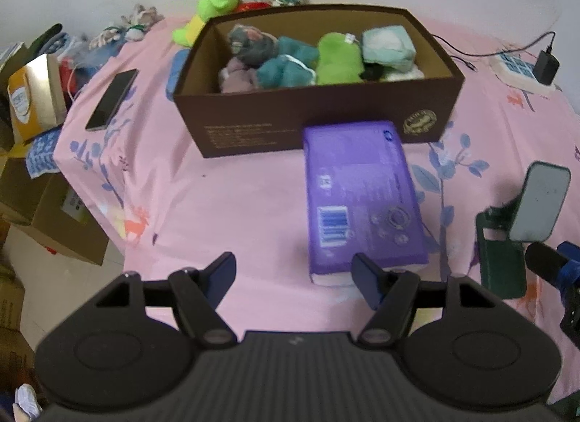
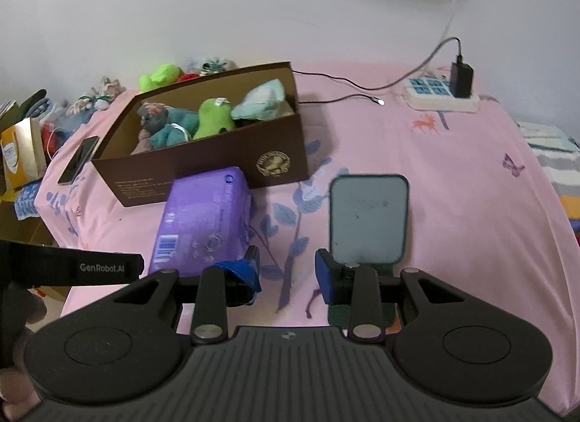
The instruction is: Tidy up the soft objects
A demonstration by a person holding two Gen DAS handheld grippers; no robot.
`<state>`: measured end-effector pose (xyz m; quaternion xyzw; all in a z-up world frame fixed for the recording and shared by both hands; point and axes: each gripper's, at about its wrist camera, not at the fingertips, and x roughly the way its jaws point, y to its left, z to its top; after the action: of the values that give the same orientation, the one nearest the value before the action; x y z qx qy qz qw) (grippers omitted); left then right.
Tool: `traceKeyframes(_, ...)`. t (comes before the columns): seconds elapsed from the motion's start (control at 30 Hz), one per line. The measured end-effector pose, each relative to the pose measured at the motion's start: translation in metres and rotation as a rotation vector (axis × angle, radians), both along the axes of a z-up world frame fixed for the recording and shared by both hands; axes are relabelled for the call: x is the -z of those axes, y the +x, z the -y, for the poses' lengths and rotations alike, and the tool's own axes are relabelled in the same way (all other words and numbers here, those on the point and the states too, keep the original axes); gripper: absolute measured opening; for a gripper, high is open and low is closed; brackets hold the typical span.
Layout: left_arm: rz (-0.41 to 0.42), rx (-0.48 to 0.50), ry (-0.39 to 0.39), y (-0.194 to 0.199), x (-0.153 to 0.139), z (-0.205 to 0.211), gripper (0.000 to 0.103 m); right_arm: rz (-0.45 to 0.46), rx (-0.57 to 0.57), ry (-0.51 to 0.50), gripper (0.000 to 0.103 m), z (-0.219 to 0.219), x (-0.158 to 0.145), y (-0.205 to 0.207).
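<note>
Two tongs over one pink floral sheet [image 1: 224,204]; whether it covers a bed or a worktop cannot be told.

1. Brown cardboard box [image 1: 315,121], open-topped, toward the rear of the sheet. It holds the soft objects: a green plush [image 1: 339,59], teal cloth bundles [image 1: 286,68], a grey-pink bundle [image 1: 250,43] and a pale mint pouch [image 1: 388,46]. It looks nearly full.
2. Purple tissue pack [image 1: 359,197], lying flat, its far end touching or just short of the box front. Judged to be the soft item in hand.
3. Green stand with tilted mirror [image 2: 368,217], right of the pack and apart from it.
4. Phone [image 1: 112,99], left of the box; power strip with charger [image 2: 440,95], far right.
5. Further plush toys [image 1: 214,8] behind the box, outside it.
6. Left tongs [image 1: 293,280]: spread wide, holding nothing, with the right finger [image 1: 368,282] at the pack's near corner and the left finger off to its side.
7. Right tongs [image 2: 286,273]: parted only a little, nothing between them, just before the mirror stand.

Handling note: centre the left tongs across the pack's short width before closing; it will squash, so grip firmly near the middle and lift clear of the box wall.
</note>
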<state>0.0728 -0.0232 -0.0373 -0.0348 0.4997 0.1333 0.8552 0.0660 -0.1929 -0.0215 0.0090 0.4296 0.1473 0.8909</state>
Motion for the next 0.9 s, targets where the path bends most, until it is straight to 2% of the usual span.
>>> traceKeyframes(0.37, 0.051, -0.027, 0.026, 0.01, -0.017, -0.022, 0.071, 0.03, -0.018, 0.009, 0.017, -0.026, -0.012, 0.013)
traceKeyframes(0.9, 0.101, -0.006, 0.05, 0.032, -0.029, -0.05, 0.071, 0.046, -0.002, 0.01, 0.017, -0.058, -0.02, 0.034)
